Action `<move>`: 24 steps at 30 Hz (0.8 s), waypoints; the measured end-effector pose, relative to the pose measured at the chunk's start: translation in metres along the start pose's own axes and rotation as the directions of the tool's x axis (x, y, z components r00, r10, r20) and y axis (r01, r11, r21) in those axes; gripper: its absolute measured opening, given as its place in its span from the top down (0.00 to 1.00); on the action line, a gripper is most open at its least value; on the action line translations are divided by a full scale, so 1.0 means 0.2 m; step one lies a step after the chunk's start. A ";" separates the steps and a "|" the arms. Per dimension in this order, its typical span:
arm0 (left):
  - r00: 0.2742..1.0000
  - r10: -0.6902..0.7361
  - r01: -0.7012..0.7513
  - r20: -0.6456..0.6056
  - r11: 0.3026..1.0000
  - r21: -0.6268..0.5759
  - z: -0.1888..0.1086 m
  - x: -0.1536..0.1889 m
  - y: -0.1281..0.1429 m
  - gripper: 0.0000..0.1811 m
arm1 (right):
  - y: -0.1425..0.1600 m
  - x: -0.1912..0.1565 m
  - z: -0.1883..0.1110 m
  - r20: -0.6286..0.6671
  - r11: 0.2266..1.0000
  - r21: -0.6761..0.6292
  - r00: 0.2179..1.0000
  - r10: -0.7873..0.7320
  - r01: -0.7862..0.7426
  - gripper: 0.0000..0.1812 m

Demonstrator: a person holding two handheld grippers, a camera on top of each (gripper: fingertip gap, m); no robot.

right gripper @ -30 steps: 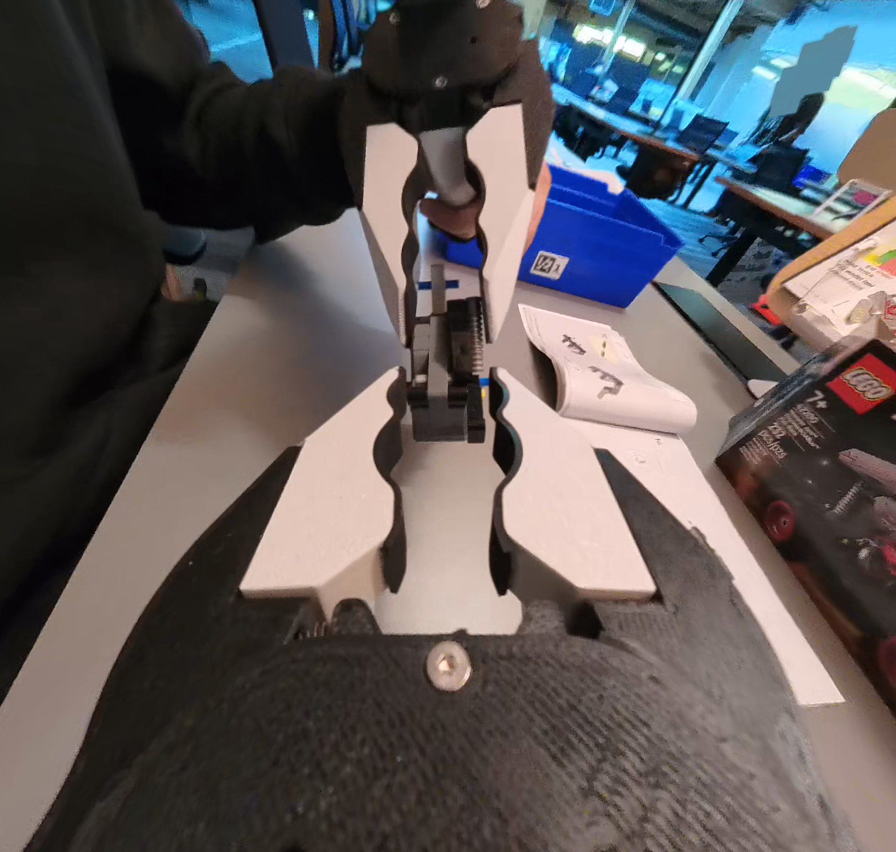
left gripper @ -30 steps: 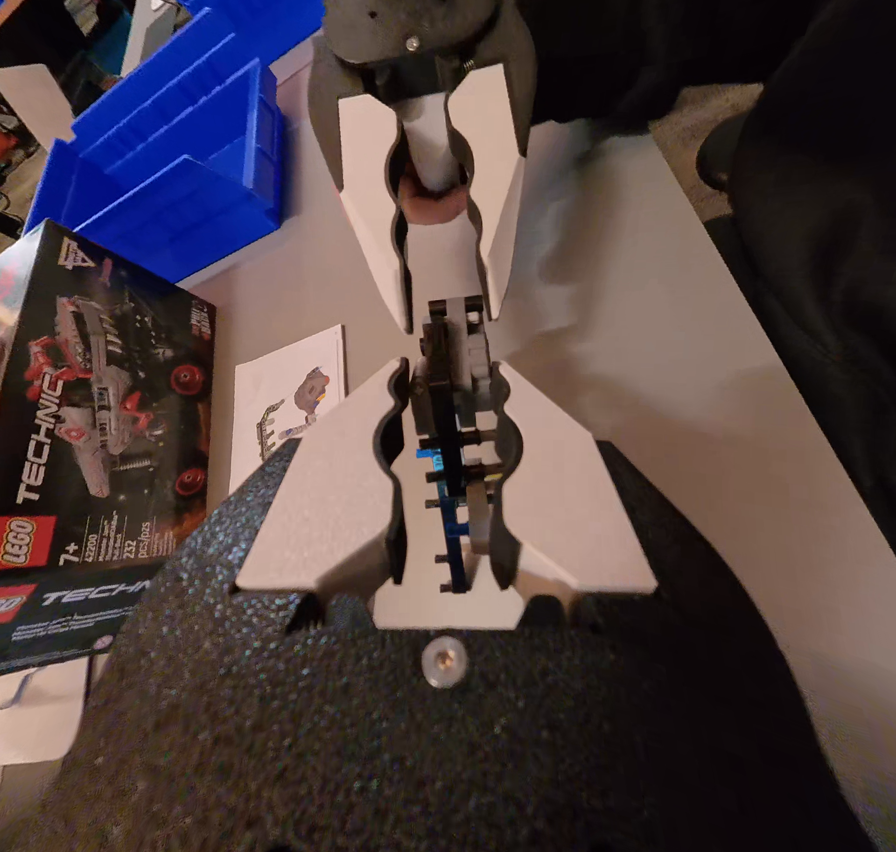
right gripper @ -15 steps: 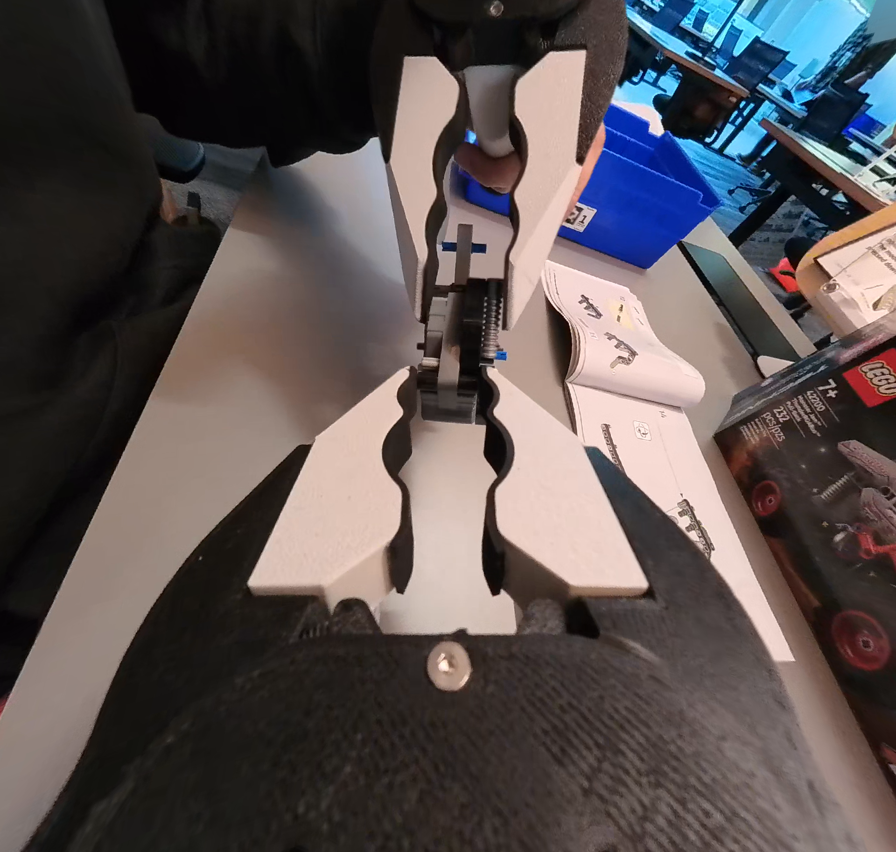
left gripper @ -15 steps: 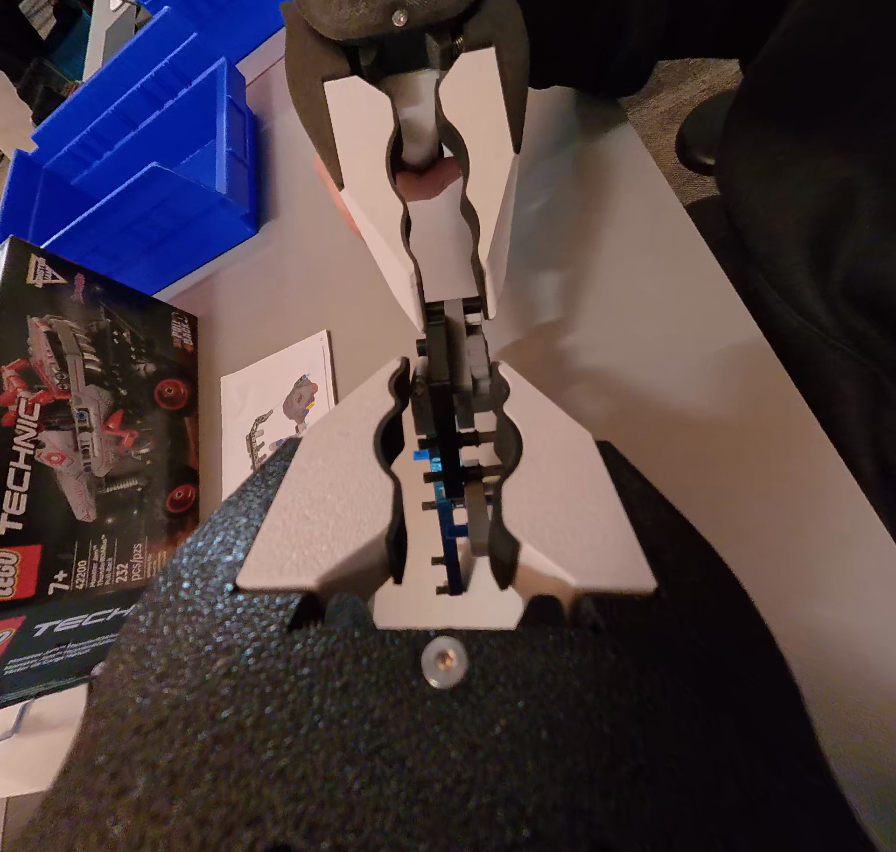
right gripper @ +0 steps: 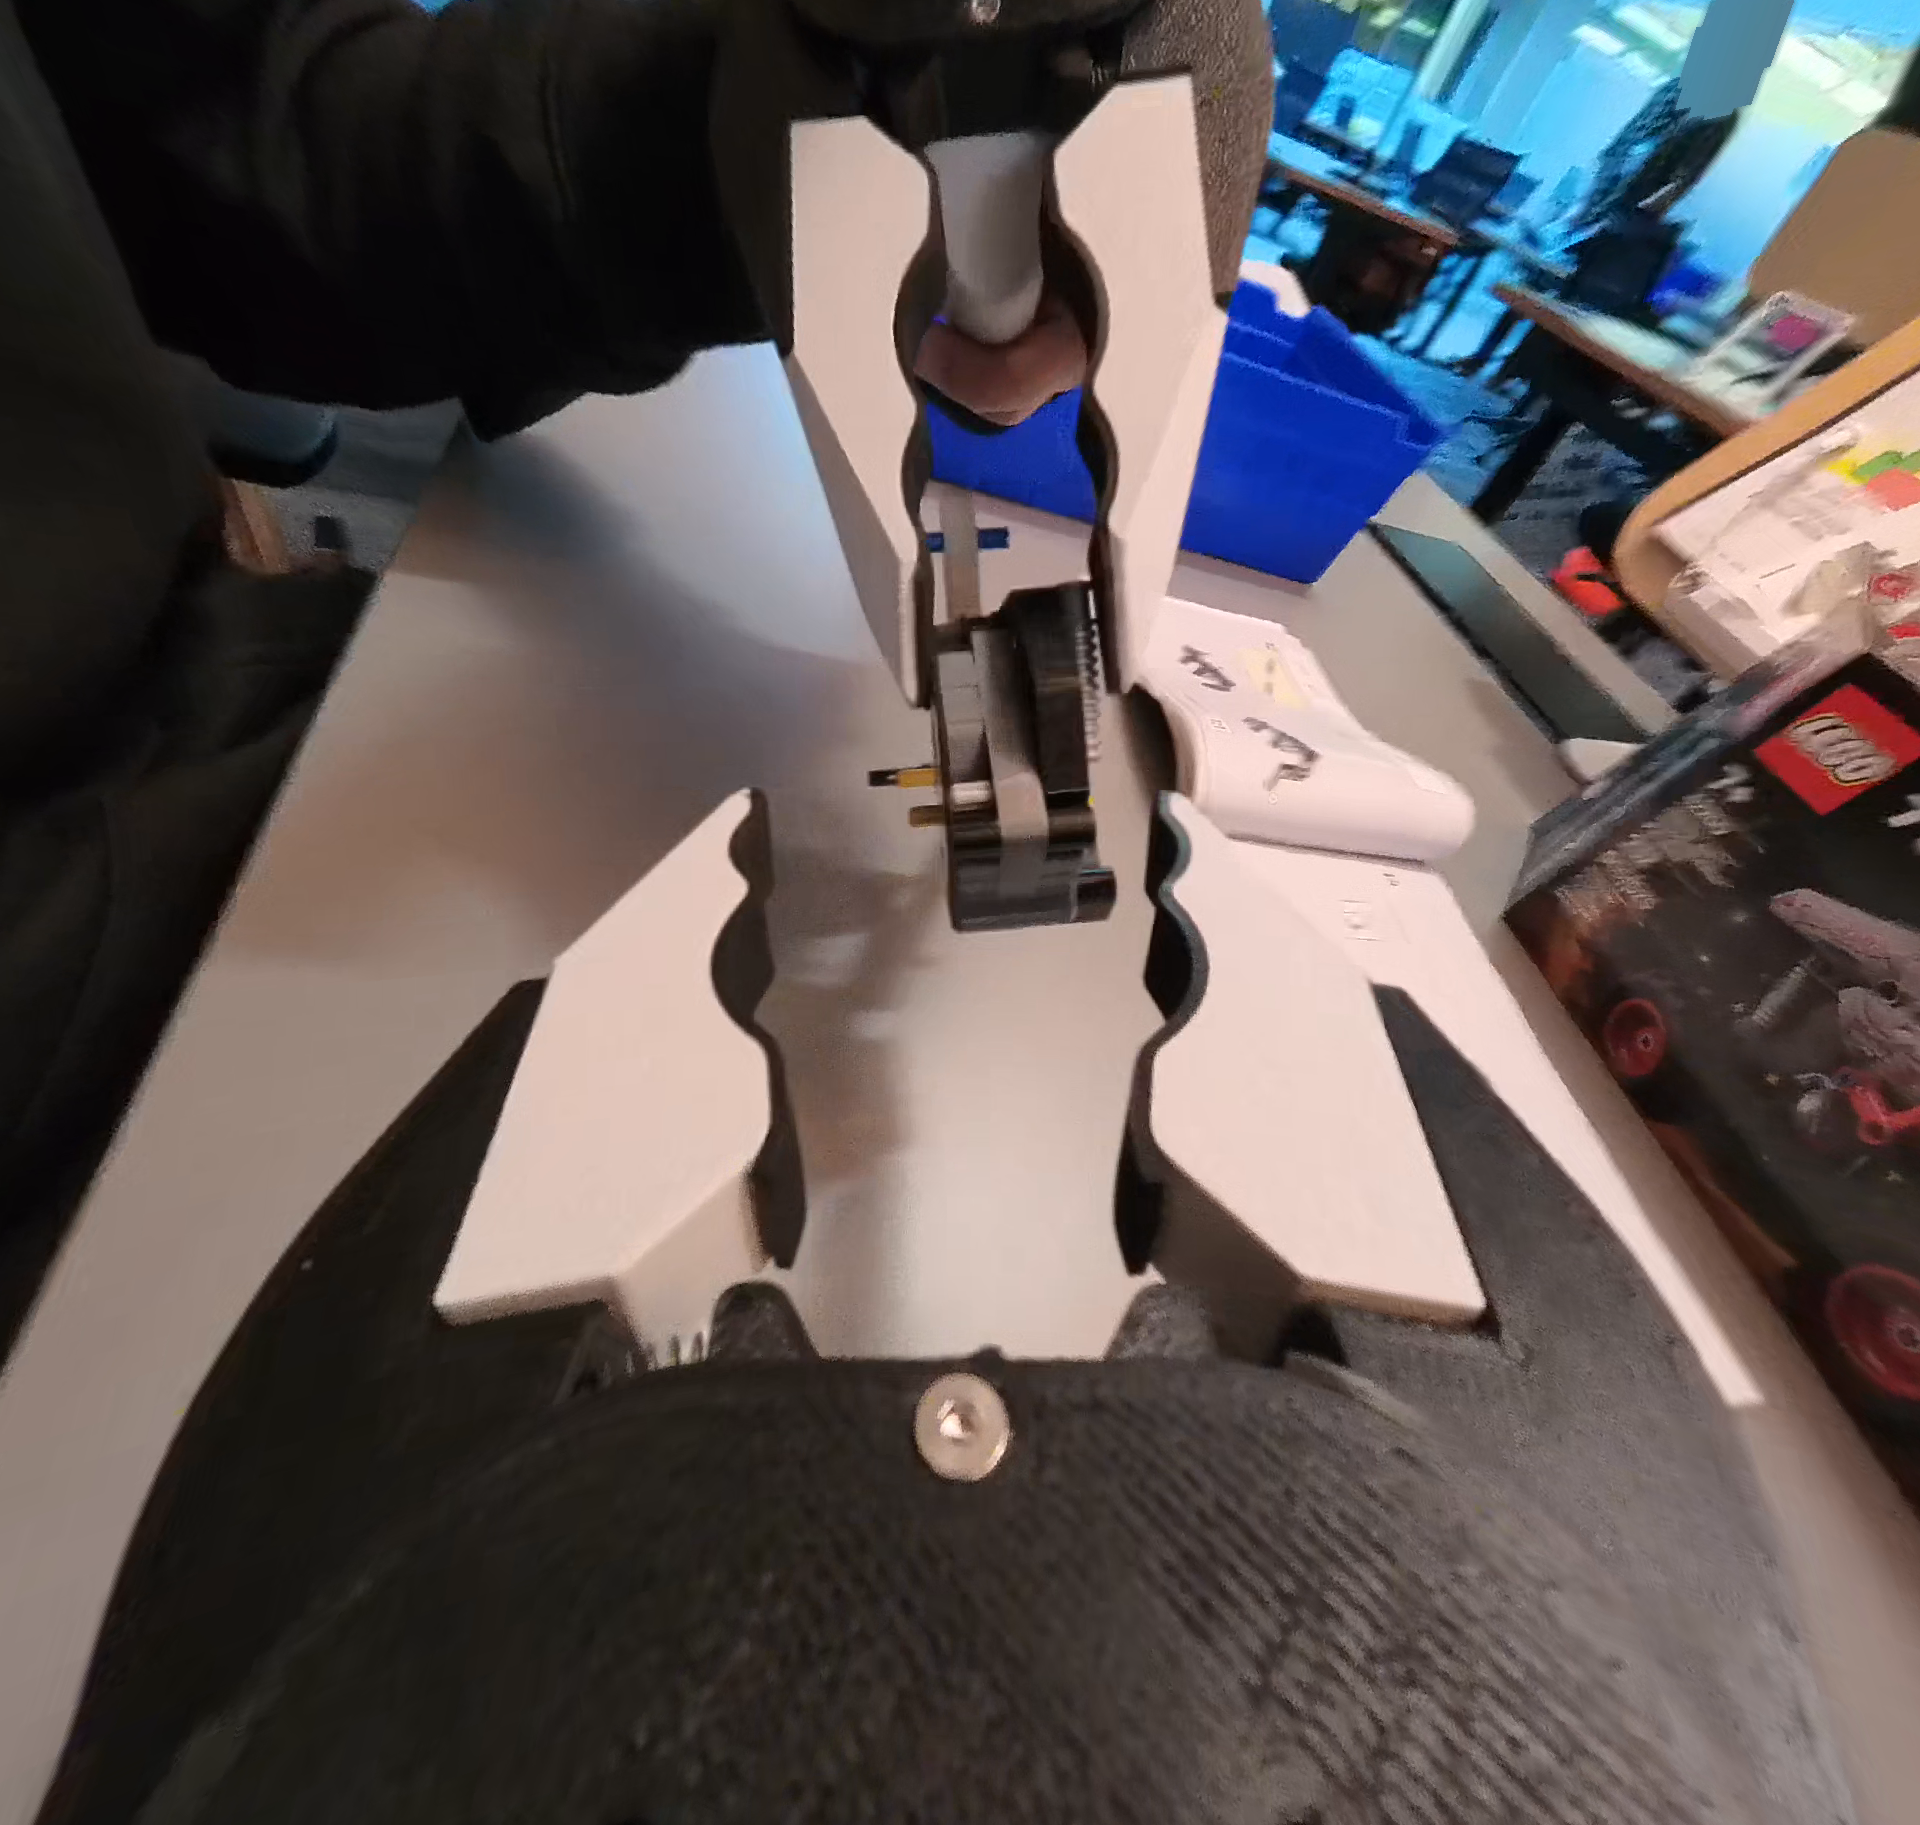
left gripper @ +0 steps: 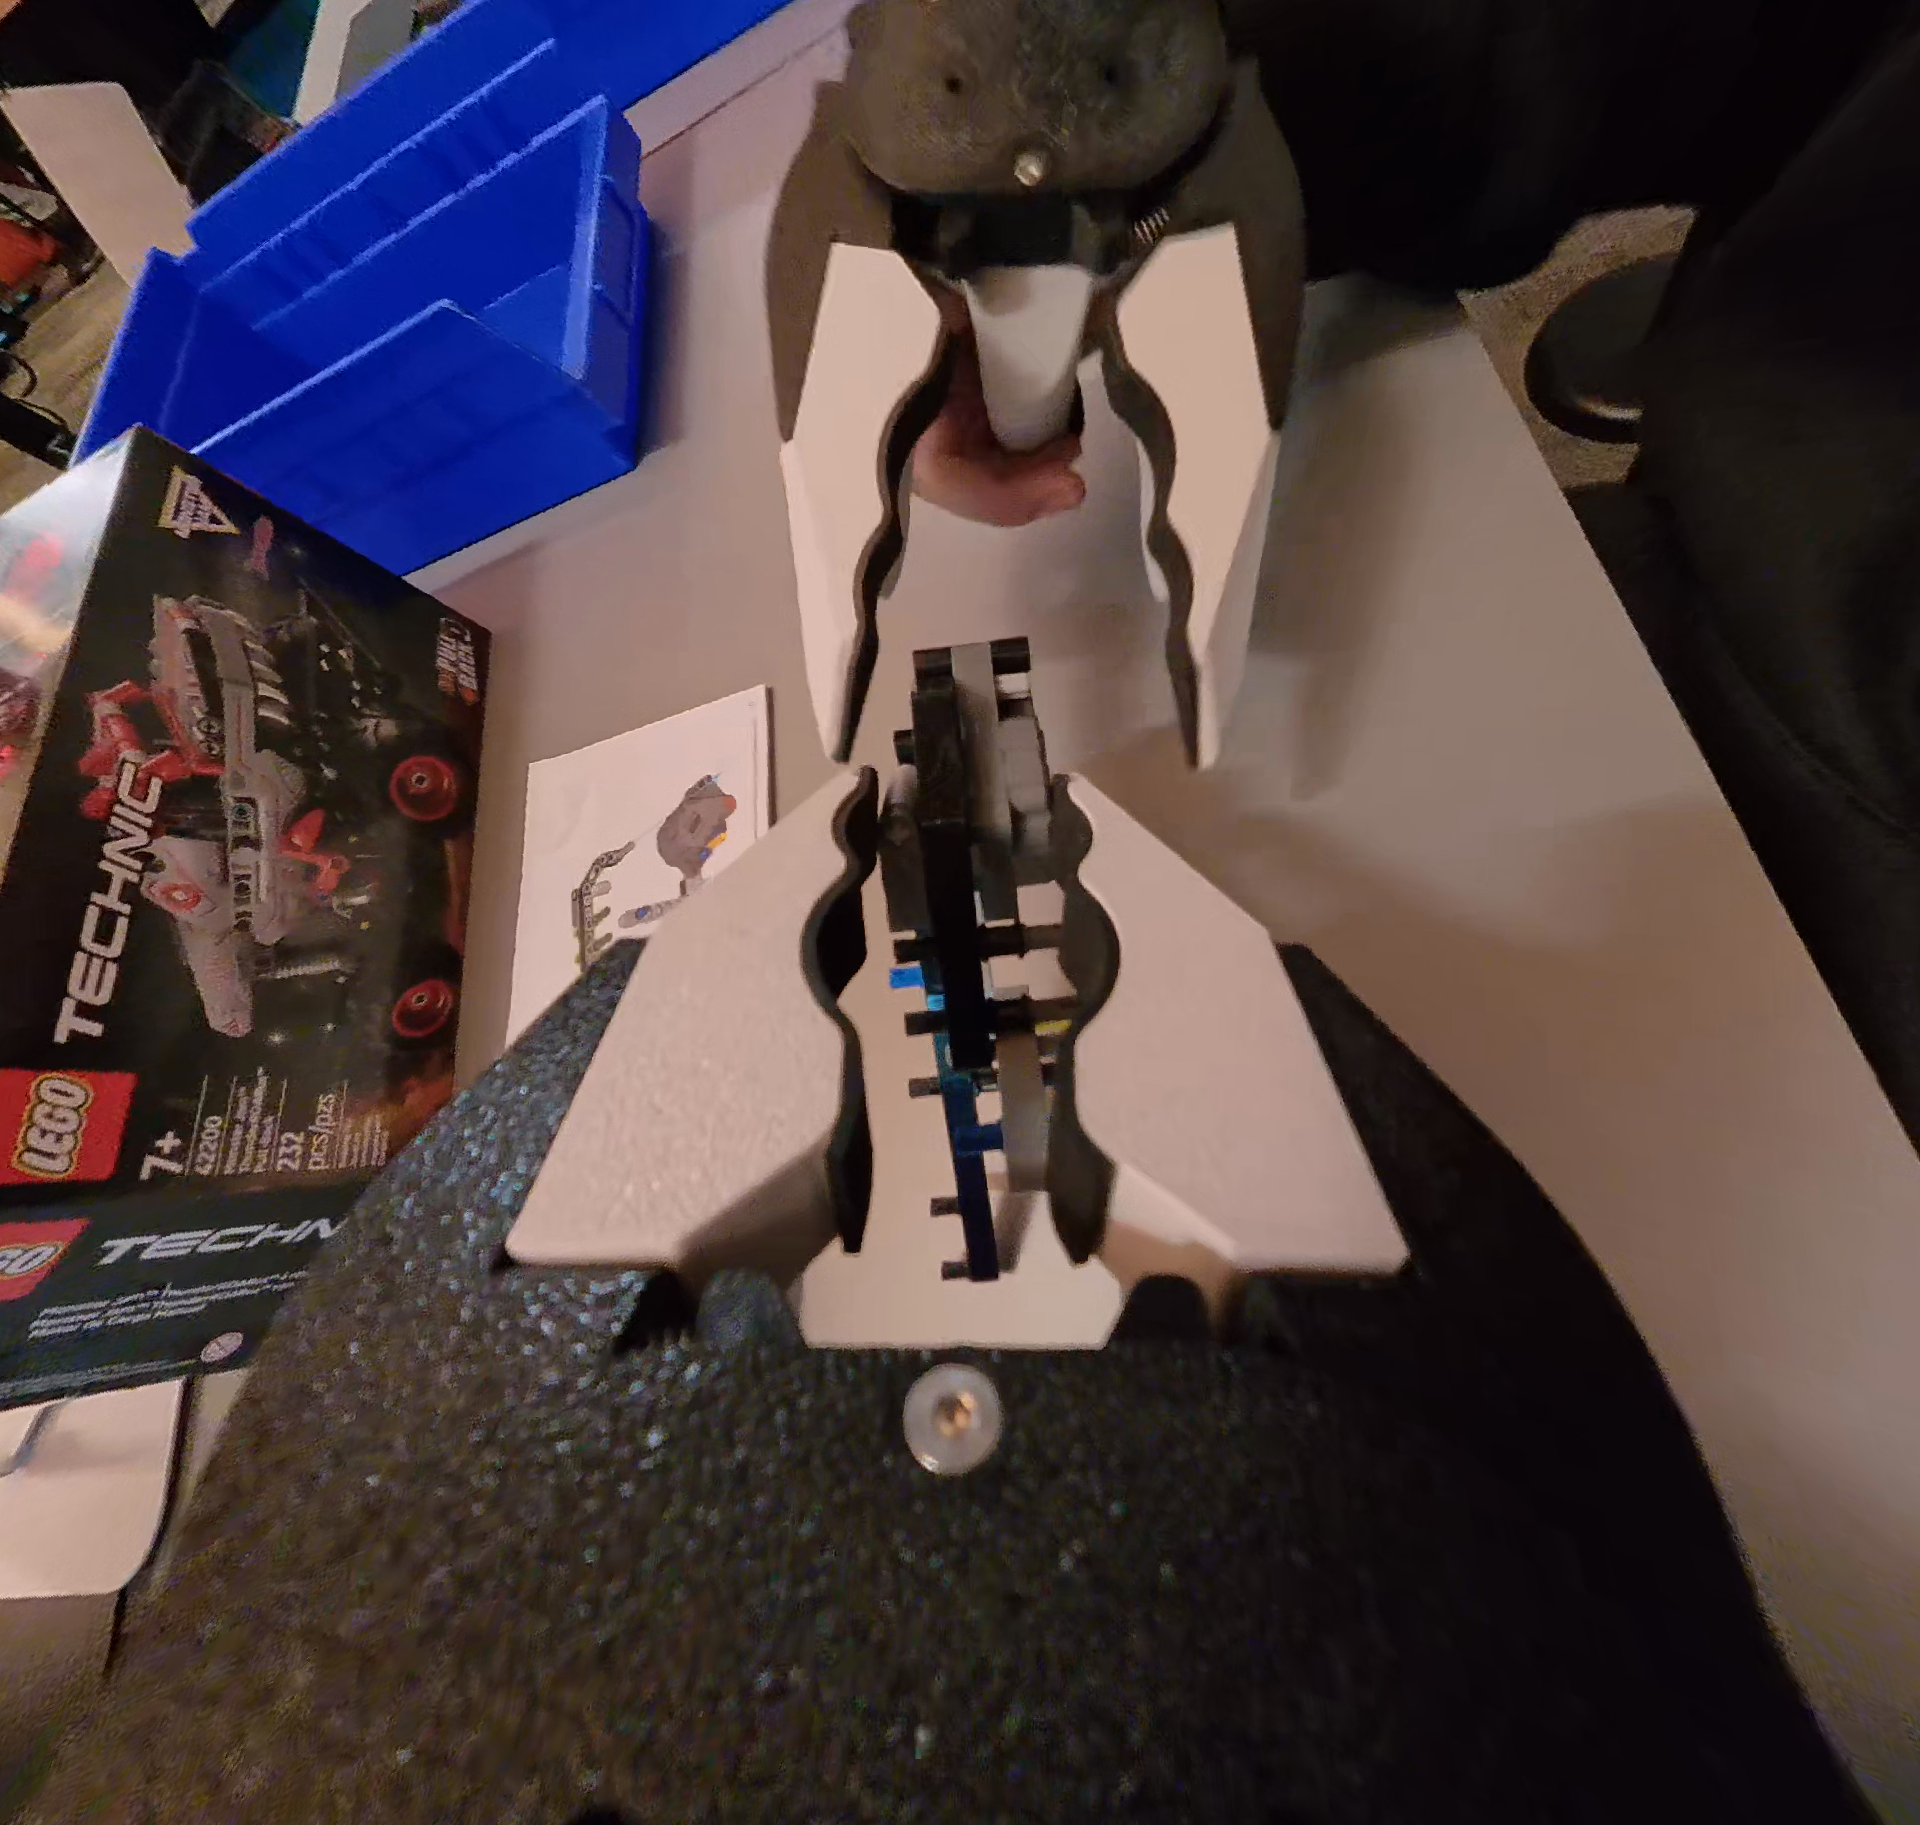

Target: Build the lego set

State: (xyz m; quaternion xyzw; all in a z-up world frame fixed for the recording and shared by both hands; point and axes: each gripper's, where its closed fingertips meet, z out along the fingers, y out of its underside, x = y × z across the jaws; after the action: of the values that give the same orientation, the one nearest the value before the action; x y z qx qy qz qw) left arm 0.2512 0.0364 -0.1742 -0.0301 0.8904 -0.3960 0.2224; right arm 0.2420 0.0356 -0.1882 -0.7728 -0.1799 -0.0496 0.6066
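**Sub-assembly held one-sided, above the bench**

Left gripper (left gripper: 961, 788) clamped narrow on the lego sub-assembly (left gripper: 971, 840), a flat stack of black, grey and blue beams with pins, held edge-on above the bench (left gripper: 1455, 736). Right gripper (right gripper: 961, 819) spread wide, fingers (right gripper: 644, 1048) flanking the near end of the build without touching. In the right wrist view, sub-assembly at 12 o'clock, its free end hanging out past the left fingertips.

Risks, as judged:
- Only one grip on the build. Any twist could pivot it between the left fingers or drop it to the bench.
- Small pins jutting at 9 o'clock from the near end; a careless closing of the right fingers could snag or push them out.
- Off-centre closing could shear the layered beams apart instead of seating them.

Surroundings:
- Instruction booklet (right gripper: 1299, 767) open at 2 o'clock, just beside the build.
- Set box (right gripper: 1745, 902) at 3 o'clock, near the right finger; limits sideways swing.
- Blue bins (left gripper: 416, 300) at 10 o'clock in the left wrist view, well apart.
- Dark sleeve (right gripper: 468, 165) at 10 to 11 o'clock behind the left gripper.
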 end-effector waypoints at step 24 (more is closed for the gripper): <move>0.607 -0.692 0.788 -0.391 0.587 0.185 -0.05 -0.25 -0.04 0.79 | 0.03 0.25 0.02 -0.424 0.737 -0.423 0.604 -0.675 0.527 0.75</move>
State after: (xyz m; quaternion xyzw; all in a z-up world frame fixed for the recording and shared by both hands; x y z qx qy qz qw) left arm 0.2909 0.0492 -0.1440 -0.3071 0.7338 -0.5992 -0.0905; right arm 0.2901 0.0492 -0.1795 -0.6877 -0.2402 -0.4953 0.4733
